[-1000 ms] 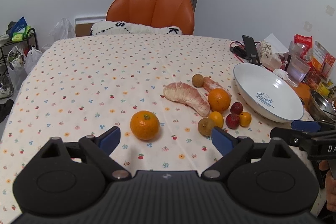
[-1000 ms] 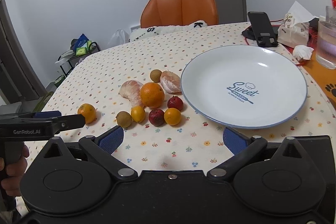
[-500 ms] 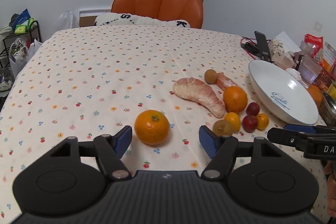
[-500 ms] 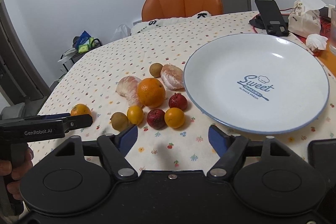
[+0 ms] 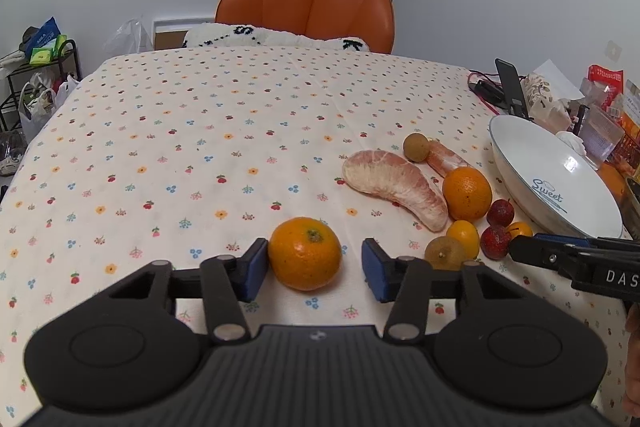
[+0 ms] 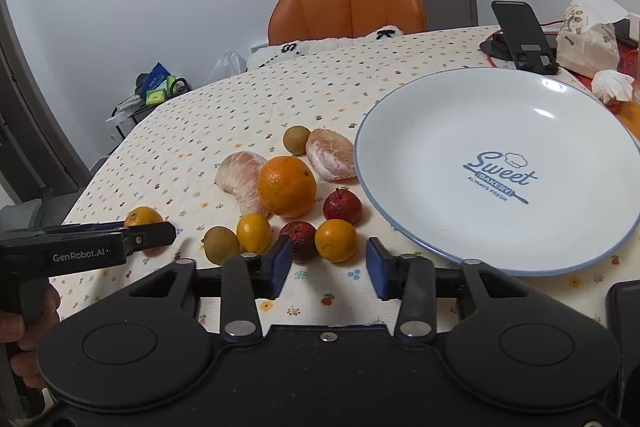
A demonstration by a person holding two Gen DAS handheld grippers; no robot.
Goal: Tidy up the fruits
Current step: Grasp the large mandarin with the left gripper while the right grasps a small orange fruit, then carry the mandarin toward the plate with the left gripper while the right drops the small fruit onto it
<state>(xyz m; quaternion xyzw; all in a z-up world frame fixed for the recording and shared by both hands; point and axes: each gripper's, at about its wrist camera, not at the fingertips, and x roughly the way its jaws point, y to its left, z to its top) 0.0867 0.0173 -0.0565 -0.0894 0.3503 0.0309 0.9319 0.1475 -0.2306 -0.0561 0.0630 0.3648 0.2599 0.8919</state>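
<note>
My left gripper straddles the lone mandarin on the tablecloth, jaws spread, left pad touching, right pad clear, while my right gripper is spread around a small orange fruit beside the empty plate.

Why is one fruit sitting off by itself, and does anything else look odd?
The lone orange sits apart from the fruit cluster, between the left gripper fingers. The white plate holds nothing. Two pomelo pieces lie peeled on the tablecloth.

Both wrist views sit low over the table, facing the chair; both share the fruit cluster and plate.
</note>
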